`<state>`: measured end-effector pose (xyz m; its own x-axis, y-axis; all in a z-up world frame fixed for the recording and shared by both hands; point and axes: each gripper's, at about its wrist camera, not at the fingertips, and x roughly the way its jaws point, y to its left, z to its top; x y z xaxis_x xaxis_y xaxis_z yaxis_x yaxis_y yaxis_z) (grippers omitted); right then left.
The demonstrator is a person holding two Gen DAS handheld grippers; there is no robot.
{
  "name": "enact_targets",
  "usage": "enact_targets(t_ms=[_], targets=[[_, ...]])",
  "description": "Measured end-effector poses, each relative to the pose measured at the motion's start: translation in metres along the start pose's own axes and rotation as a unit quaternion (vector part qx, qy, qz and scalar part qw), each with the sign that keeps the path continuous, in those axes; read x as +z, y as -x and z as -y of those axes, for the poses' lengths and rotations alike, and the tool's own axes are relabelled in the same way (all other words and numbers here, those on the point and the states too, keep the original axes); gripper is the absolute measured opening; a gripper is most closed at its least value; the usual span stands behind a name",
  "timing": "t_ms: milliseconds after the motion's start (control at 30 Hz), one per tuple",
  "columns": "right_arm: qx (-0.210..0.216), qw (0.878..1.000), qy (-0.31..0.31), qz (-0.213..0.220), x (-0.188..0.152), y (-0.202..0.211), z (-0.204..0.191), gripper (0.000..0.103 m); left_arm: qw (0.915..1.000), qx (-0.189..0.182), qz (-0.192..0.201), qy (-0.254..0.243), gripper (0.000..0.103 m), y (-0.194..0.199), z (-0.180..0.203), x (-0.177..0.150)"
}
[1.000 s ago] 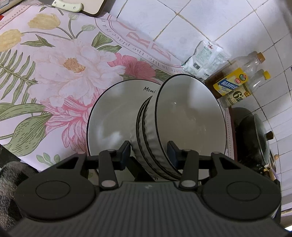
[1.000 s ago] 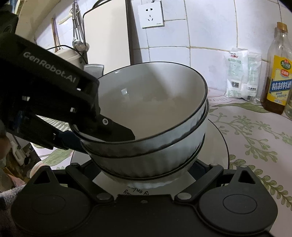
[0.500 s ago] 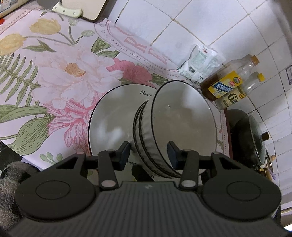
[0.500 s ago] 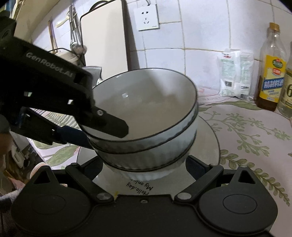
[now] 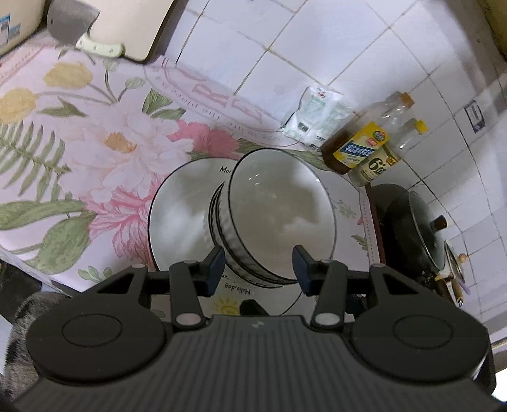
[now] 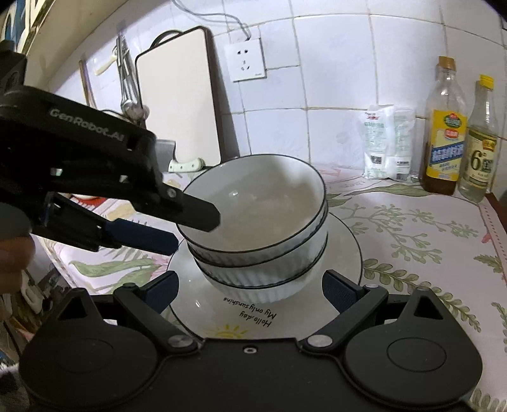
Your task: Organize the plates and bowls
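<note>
Three white bowls (image 6: 263, 222) with thin dark rims sit nested in a stack, resting in the middle of a white plate (image 6: 343, 253) that lies flat on the counter (image 6: 412, 228), which is covered by a flowered cloth. The plate carries a small sun drawing and a line of writing near its front edge. It lies a little in from the counter's front edge, well clear of the tiled wall behind.

The left claw (image 6: 195, 226) comes in from the left side, its jaws partly open with one finger reaching over the rim of the top bowl and the blue-padded one below and outside it; from the right wrist view the pads do not seem to press the rim, though I cannot be sure of contact. The right claw (image 6: 250, 288) hangs over the front of the plate with its jaws wide apart, one on each side of the stack's base, gripping nothing.

At the counter's back edge, against the wall, a white packet (image 6: 388, 142) stands beside two bottles (image 6: 445, 133), near the right back corner. A pale cutting board (image 6: 179, 98) leans on the wall toward the left back corner, with a cleaver (image 5: 74, 27) at its foot. A dark lidded pot (image 5: 412, 225) sits just past the counter's right edge.
</note>
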<state>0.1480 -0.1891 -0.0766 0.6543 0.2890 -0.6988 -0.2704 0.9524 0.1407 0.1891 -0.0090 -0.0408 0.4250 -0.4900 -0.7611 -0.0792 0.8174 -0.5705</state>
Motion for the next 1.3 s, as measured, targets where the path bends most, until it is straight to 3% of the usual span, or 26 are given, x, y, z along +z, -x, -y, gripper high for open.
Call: enact_targets(t_ms=[333, 500, 733, 900, 1167, 1300], targets=[[-0.013, 0.999, -0.027, 0.017, 0.013, 0.047, -0.003, 0.099, 0.9964, 0.004, 0.016, -0.083, 0.047, 0.046, 0.036, -0.008], [-0.052, 0.998, -0.02, 0.016, 0.026, 0.07, -0.011, 0.099, 0.9922, 0.015, 0.025, -0.121, 0.05, 0.069, 0.046, -0.017], [-0.072, 0.997, -0.005, 0.014, 0.037, 0.108, -0.024, 0.099, 0.9859, 0.045, 0.049, -0.153, 0.054, 0.101, 0.053, -0.019], [-0.11, 0.994, 0.01, 0.004, 0.044, 0.13, -0.034, 0.099, 0.9835, 0.051, 0.061, -0.163, 0.058, 0.122, 0.055, -0.022], [-0.164, 0.986, -0.039, -0.012, 0.047, 0.162, -0.034, 0.1, 0.9755, 0.091, 0.054, -0.193, 0.066, 0.132, 0.063, -0.037], [-0.204, 0.978, -0.052, -0.012, 0.05, 0.172, -0.036, 0.1, 0.9749, 0.094, 0.053, -0.195, 0.076, 0.133, 0.067, -0.042]])
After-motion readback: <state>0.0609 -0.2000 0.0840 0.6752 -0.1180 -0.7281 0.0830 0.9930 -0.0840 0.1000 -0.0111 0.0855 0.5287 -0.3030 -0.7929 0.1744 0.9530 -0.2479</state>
